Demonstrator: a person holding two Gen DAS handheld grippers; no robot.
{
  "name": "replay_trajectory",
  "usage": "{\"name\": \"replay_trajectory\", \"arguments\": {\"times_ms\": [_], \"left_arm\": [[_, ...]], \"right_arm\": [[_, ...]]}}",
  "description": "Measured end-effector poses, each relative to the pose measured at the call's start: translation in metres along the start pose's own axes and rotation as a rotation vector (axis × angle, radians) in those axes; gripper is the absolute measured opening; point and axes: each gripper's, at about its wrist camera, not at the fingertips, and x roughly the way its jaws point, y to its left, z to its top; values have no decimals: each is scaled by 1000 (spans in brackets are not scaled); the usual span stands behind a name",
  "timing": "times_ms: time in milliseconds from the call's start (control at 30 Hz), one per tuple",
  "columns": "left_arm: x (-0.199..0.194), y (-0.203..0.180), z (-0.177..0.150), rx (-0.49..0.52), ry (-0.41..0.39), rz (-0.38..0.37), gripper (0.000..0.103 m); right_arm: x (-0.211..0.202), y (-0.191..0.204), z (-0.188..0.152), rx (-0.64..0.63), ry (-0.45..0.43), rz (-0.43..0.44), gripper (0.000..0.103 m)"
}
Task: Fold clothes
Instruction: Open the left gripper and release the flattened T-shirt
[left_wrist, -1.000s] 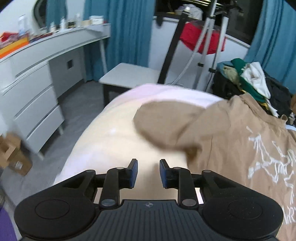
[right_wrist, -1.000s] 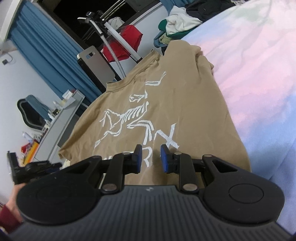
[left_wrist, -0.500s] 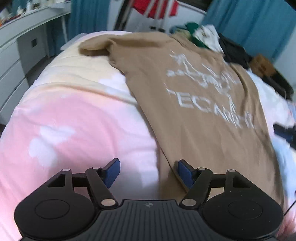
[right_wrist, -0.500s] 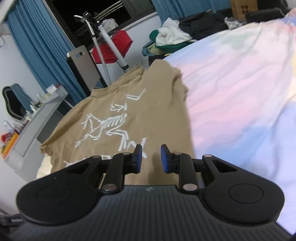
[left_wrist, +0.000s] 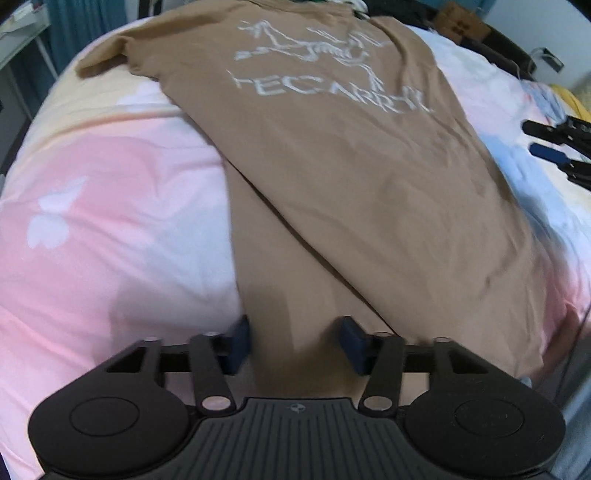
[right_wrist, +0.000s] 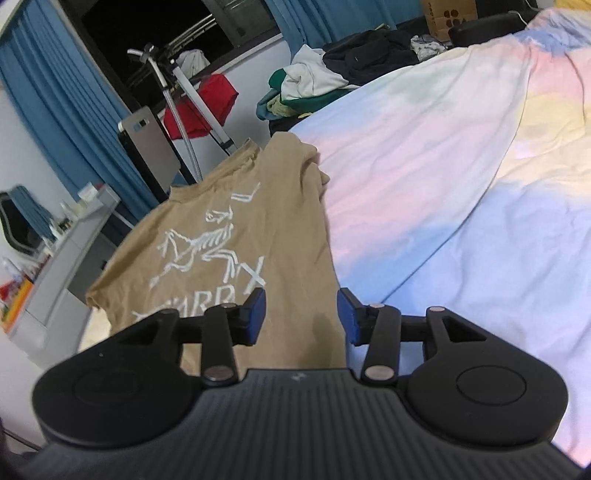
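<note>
Tan T-shirt (left_wrist: 332, 177) spread print-up on the pastel bedsheet (left_wrist: 110, 221), its hem between the spread jaws of the left gripper (left_wrist: 293, 341); right gripper (right_wrist: 301, 314) likewise spread at the opposite edge — only one layer may be pinched, so the fold would skew.

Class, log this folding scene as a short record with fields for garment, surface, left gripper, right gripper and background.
garment: tan cotton T-shirt with white skeleton print, spread flat, print up
surface: pastel pink, blue and yellow bedsheet
left gripper: open, over the shirt's near hem
right gripper: open, at the shirt's edge
background: heap of mixed clothes, blue curtains
</note>
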Motion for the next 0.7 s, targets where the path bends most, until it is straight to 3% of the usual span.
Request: {"name": "replay_trajectory", "arguments": {"times_ms": [100, 233, 367, 467, 567, 667, 700], "left_arm": [[-3, -2, -5, -2, 20, 9, 3], [-20, 0, -6, -36, 11, 26, 2], [-43, 11, -7, -102, 40, 95, 2], [-41, 18, -12, -122, 87, 173, 2], [-39, 18, -14, -114, 88, 191, 3], [-45, 17, -14, -122, 64, 188, 11], [-49, 18, -13, -131, 54, 189, 19]], "right_arm": [[-1, 2, -2, -21, -2, -8, 47], [-1, 4, -5, -33, 2, -6, 47], [-5, 2, -5, -33, -8, -8, 47], [-5, 1, -3, -23, -19, 3, 47], [-1, 1, -2, -25, -16, 11, 47], [-1, 2, -3, -30, -12, 16, 47], [-2, 2, -4, -32, -13, 19, 47]]}}
